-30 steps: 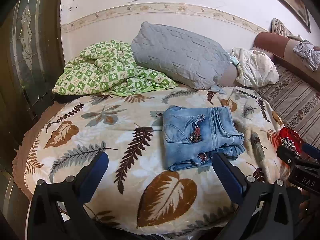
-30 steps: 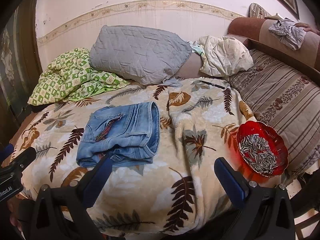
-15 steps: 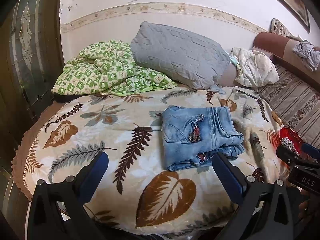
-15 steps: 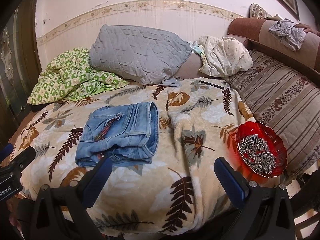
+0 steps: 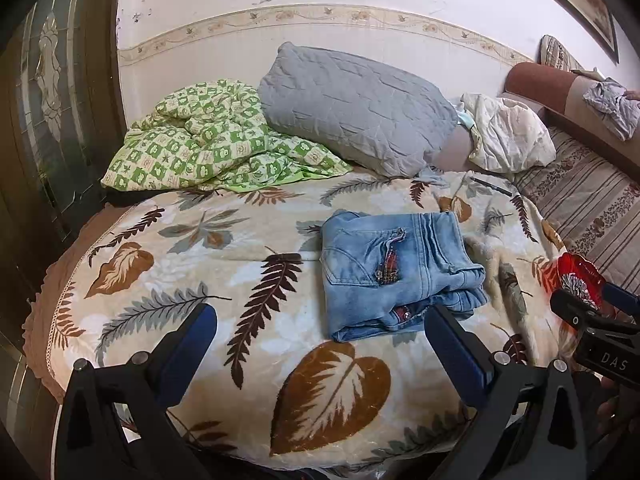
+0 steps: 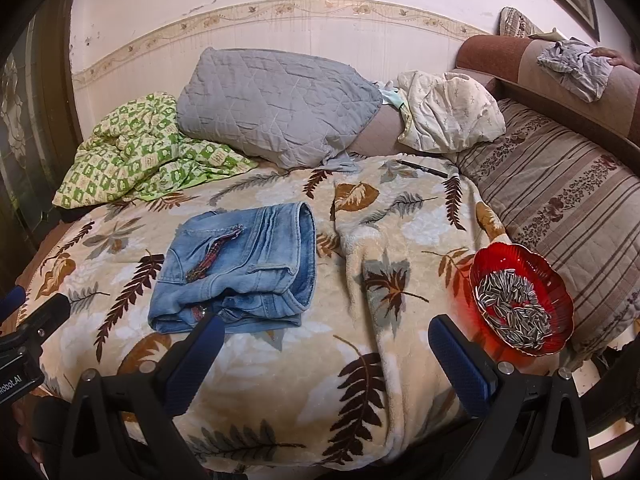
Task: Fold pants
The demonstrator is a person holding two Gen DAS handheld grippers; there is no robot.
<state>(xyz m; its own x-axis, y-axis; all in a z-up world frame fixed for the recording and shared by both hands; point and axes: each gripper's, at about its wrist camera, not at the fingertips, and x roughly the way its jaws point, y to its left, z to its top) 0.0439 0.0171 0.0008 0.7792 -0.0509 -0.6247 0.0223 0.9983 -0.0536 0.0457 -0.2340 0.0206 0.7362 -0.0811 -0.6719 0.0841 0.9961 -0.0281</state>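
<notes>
The folded denim pants [image 5: 396,276] lie in a compact bundle at the centre of the left wrist frame, on the leaf-patterned blanket [image 5: 208,264] covering the bed. Both the left tongs [image 5: 320,332] and the right tongs [image 6: 326,342] hang released and empty at the lower frame edge. A red bowl [image 6: 520,280] of seeds sits at right.

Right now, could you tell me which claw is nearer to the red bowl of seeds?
Right. The right claw has the red bowl just beyond its right finger; the left claw sits farther left, before the jeans.
</notes>
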